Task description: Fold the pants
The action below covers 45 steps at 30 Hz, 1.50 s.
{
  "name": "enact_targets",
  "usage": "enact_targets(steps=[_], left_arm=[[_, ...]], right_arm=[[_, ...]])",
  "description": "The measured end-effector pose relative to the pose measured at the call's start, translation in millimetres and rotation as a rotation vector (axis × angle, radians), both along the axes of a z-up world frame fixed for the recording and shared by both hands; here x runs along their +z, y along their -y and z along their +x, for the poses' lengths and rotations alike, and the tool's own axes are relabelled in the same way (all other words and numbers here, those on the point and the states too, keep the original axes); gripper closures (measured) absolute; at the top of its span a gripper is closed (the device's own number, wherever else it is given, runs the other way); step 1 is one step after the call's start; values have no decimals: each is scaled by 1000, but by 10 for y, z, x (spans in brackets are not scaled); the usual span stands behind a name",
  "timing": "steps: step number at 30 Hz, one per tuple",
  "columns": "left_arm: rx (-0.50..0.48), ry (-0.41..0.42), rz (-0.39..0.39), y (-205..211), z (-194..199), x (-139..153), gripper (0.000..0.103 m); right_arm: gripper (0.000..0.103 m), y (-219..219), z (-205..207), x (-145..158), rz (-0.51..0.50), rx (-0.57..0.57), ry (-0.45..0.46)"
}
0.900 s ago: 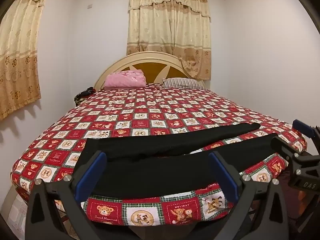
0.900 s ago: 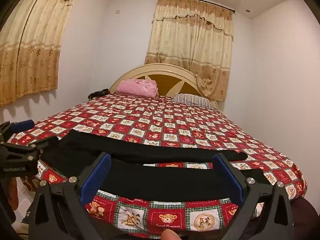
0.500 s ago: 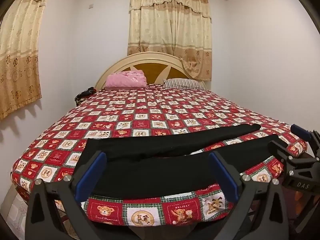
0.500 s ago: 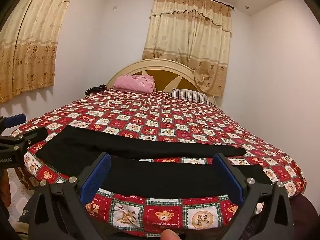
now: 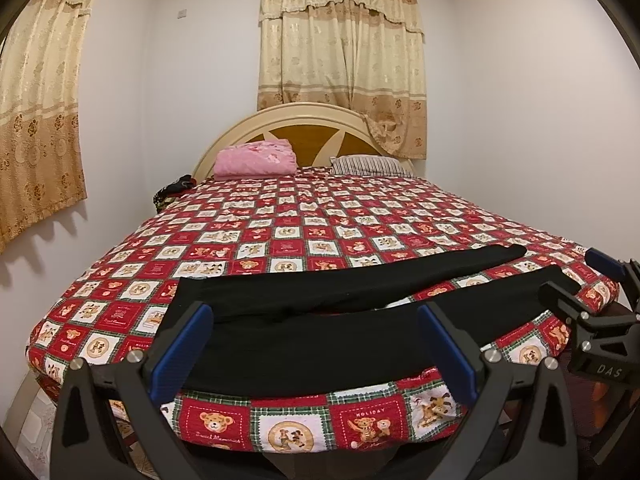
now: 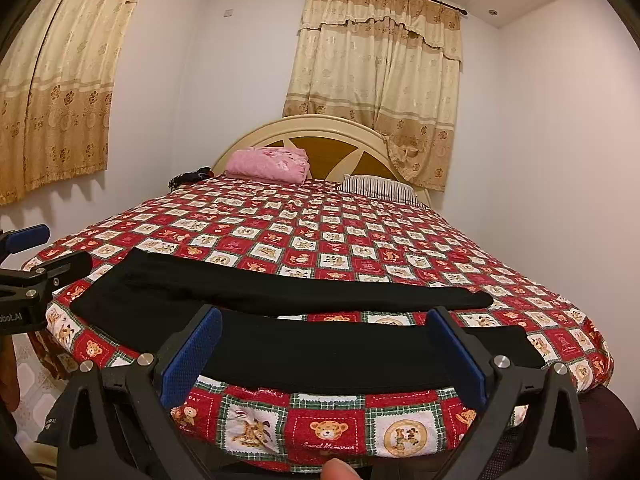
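Observation:
Black pants [image 5: 320, 344] lie flat across the foot of the bed, waist to the left and the two legs spread apart toward the right [image 6: 360, 296]. My left gripper [image 5: 314, 312] hovers open just short of the bed's edge, in front of the waist half, with nothing between its blue pads. My right gripper [image 6: 324, 316] is open as well, facing the nearer leg without touching it. Each gripper shows at the edge of the other's view: the right gripper [image 5: 572, 274] near the leg ends, the left gripper [image 6: 60, 246] by the waist.
The bed [image 5: 280, 240] has a red checked teddy-bear cover. A pink folded blanket [image 5: 256, 158], a striped pillow [image 5: 368, 164] and a dark bundle [image 5: 176, 190] lie at the headboard. Walls with curtains flank the bed. A fingertip [image 6: 338, 470] shows at the bottom edge.
Both grippers have drifted only slightly and stay wide open. The pants have not moved.

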<state>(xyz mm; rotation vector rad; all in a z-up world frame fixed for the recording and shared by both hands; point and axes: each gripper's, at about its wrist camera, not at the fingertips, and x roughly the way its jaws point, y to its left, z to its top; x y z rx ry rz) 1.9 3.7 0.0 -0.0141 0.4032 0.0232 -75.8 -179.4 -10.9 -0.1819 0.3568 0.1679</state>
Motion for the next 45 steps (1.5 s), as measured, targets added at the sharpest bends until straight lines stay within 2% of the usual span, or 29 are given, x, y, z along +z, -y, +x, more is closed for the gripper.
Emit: enact_targets(steps=[45], left_arm=[[11, 4, 21, 6, -9, -16, 0]], right_arm=[[1, 27, 35, 16, 2, -7, -8]])
